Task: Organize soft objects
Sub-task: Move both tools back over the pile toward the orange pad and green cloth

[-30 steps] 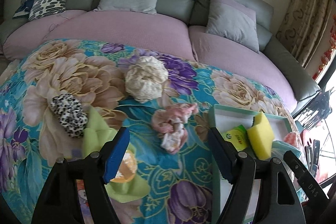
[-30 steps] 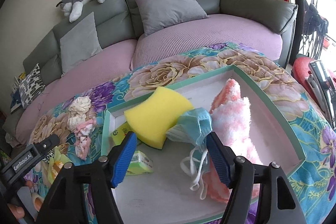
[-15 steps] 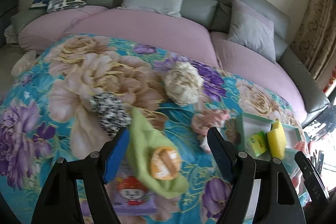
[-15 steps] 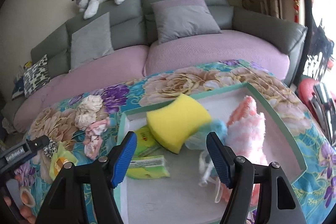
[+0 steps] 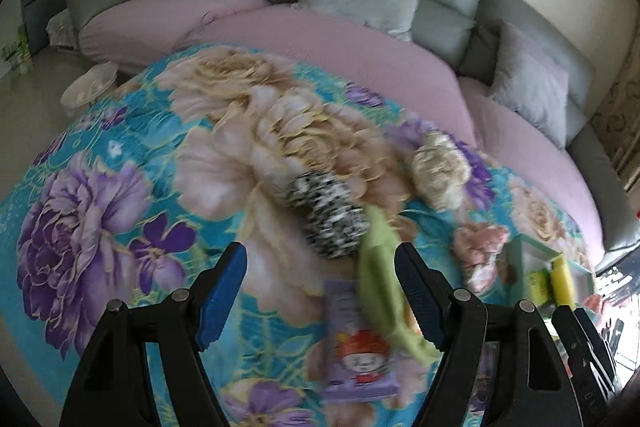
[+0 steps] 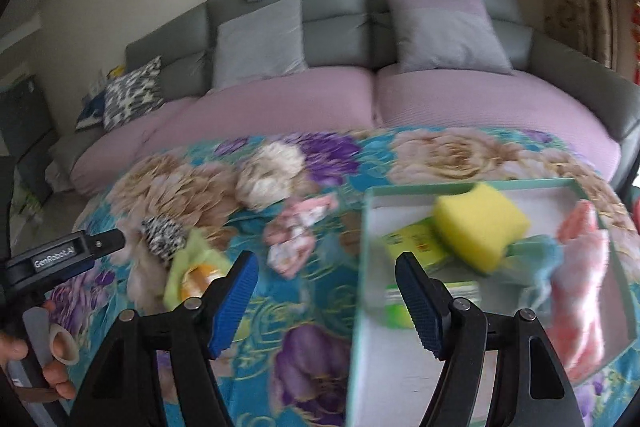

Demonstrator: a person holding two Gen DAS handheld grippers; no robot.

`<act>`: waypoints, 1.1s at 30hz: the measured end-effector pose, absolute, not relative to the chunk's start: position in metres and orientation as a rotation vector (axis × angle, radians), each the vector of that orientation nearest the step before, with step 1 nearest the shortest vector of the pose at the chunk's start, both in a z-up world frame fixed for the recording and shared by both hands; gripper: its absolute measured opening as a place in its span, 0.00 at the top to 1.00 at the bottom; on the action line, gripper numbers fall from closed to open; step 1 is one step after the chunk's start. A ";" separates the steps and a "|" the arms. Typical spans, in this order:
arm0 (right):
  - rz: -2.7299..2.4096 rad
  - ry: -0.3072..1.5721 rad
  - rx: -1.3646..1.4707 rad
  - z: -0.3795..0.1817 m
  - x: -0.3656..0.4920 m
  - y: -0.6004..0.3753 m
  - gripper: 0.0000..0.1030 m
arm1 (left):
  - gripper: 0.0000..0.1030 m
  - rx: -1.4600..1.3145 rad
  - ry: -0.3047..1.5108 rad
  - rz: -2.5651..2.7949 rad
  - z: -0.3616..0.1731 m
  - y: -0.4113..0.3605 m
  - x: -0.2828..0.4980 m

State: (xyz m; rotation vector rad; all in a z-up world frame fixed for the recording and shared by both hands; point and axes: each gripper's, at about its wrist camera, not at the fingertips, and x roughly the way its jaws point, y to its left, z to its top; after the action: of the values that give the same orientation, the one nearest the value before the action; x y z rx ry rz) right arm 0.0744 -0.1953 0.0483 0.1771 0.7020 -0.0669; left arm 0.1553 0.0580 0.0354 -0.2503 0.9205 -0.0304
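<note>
Both the left gripper (image 5: pixel 320 291) and right gripper (image 6: pixel 326 297) hover with jaws apart and empty, since loose soft items await sorting beside the tray (image 6: pixel 362 227) on the floral surface (image 5: pixel 120 187).

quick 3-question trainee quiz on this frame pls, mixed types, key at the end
1. True or false: the yellow sponge lies inside the green-rimmed tray.
2. Multiple choice: in the left wrist view, the black-and-white scrunchie touches which item? A) cream scrunchie B) green cloth C) the sponge
3. Fill in: both the left hand-held gripper and the right hand-held gripper are open and hold ____.

Key: 1 true; 2 B; 3 nothing
</note>
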 end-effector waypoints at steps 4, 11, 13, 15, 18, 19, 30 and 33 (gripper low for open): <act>-0.009 0.729 0.172 0.038 0.084 -0.171 0.28 | 0.25 -0.268 0.941 -0.018 0.029 0.069 0.155; 0.061 0.800 0.156 0.017 0.098 -0.139 0.28 | 0.25 -0.257 1.009 -0.034 0.009 0.073 0.154; 0.071 0.817 0.155 0.010 0.102 -0.134 0.28 | 0.25 -0.260 1.028 -0.032 0.003 0.075 0.156; 0.077 0.832 0.153 0.005 0.106 -0.129 0.28 | 0.25 -0.270 1.035 -0.028 -0.001 0.076 0.158; 0.084 0.849 0.160 -0.002 0.111 -0.126 0.28 | 0.25 -0.281 1.054 -0.023 -0.007 0.077 0.161; 0.090 0.853 0.169 -0.003 0.113 -0.125 0.28 | 0.25 -0.286 1.063 -0.021 -0.010 0.078 0.162; 0.108 0.886 0.193 -0.015 0.125 -0.111 0.28 | 0.25 -0.327 1.084 -0.020 -0.018 0.087 0.168; 0.109 0.896 0.209 -0.019 0.128 -0.111 0.28 | 0.25 -0.329 1.087 -0.020 -0.019 0.087 0.169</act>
State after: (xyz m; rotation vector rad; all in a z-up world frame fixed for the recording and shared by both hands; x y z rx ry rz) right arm 0.1281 -0.1106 -0.0188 0.2087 0.8955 0.1093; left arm 0.1691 0.0874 -0.0187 -0.3295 1.0865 -0.0200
